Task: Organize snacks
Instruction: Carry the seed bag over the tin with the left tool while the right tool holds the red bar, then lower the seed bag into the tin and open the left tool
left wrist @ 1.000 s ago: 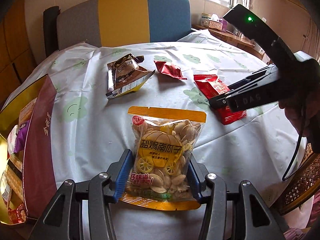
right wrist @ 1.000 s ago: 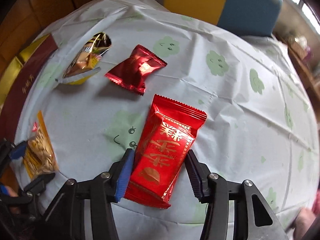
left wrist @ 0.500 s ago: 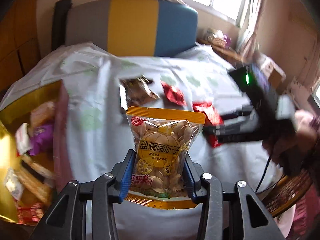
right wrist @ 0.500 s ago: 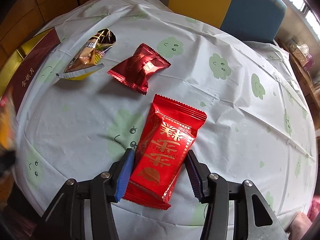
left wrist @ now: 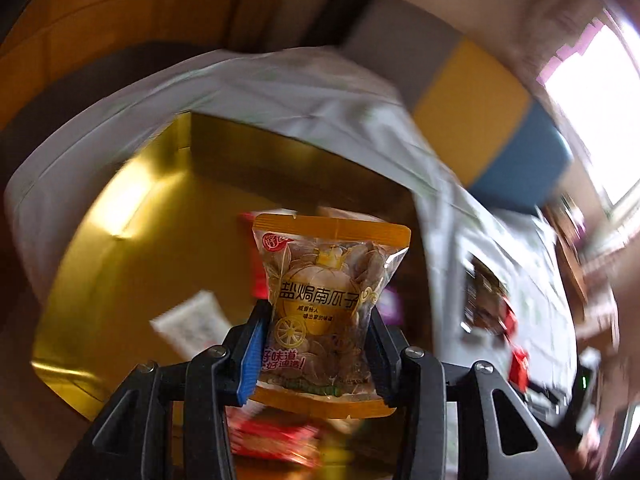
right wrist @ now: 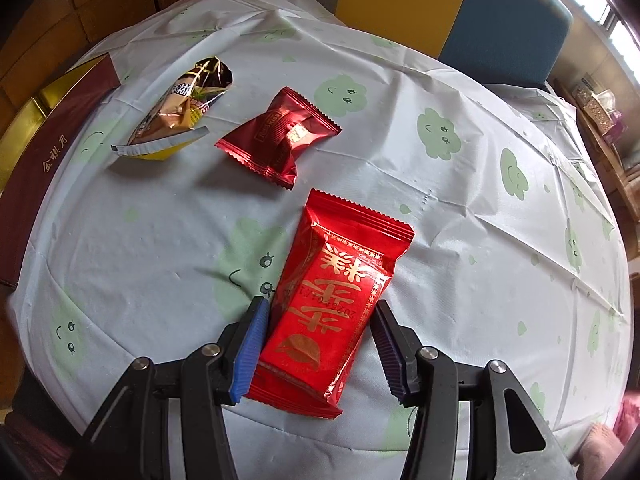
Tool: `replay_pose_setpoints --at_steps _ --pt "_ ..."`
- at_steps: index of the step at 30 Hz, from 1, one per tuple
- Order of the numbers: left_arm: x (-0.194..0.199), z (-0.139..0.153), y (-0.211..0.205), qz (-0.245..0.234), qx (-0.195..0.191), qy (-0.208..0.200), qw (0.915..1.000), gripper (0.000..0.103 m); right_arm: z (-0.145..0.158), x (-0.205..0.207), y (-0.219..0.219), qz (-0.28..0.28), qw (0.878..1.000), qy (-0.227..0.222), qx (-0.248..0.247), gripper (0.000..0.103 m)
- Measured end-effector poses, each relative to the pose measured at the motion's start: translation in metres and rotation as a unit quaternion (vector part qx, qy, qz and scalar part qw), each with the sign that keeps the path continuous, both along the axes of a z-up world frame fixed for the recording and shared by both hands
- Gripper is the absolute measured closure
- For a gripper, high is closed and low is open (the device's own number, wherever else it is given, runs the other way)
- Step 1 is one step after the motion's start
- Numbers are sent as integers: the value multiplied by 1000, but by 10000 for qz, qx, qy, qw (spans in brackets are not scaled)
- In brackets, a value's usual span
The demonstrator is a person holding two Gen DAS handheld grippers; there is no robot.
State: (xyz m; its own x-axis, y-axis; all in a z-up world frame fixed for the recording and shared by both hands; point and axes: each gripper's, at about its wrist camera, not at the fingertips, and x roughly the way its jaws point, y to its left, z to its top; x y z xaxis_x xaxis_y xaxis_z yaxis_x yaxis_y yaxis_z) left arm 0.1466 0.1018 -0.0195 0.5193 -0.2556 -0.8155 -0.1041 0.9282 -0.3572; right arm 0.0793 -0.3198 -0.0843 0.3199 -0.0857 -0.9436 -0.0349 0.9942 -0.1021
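Observation:
My left gripper [left wrist: 316,344] is shut on a clear and orange pack of pumpkin seeds [left wrist: 326,300] and holds it in the air above the open gold box [left wrist: 132,240]. My right gripper [right wrist: 320,348] is open, its fingers on either side of a bright red snack pack [right wrist: 332,304] that lies on the tablecloth. A dark red wrapped snack [right wrist: 280,136] and a brown and gold bag [right wrist: 180,112] lie farther out on the table.
The gold box holds several snacks, blurred, among them a white packet [left wrist: 192,324] and a red one [left wrist: 276,440]. Its dark red side [right wrist: 44,168] shows at the table's left edge. A chair with grey, yellow and blue panels [right wrist: 500,24] stands behind the table.
My left gripper has lifted the pumpkin seed pack off the table and swung it left over the gold box. My right gripper has stayed around the bright red pack.

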Motion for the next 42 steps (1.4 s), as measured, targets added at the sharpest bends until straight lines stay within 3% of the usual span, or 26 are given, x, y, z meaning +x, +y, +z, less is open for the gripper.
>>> replay_pose_setpoints --at_steps 8,14,20,27,34,42 --pt "38 -40 37 805 -447 634 9937 57 0 0 0 -20 10000 -6 18 49" --pt "47 -59 41 1013 -617 884 9890 54 0 0 0 -16 10000 -4 9 49" --pt "40 -45 36 886 -266 646 9936 36 0 0 -1 -12 10000 -1 -3 49" --pt "12 -17 27 920 513 166 9943 36 -1 -1 0 5 10000 -29 -56 49" --pt "-18 -2 -8 665 1328 -405 9881 37 0 -3 3 35 9999 -43 -120 49" --pt "-42 3 -34 362 1672 -661 9830 37 0 -5 8 171 9993 -109 -324 49"
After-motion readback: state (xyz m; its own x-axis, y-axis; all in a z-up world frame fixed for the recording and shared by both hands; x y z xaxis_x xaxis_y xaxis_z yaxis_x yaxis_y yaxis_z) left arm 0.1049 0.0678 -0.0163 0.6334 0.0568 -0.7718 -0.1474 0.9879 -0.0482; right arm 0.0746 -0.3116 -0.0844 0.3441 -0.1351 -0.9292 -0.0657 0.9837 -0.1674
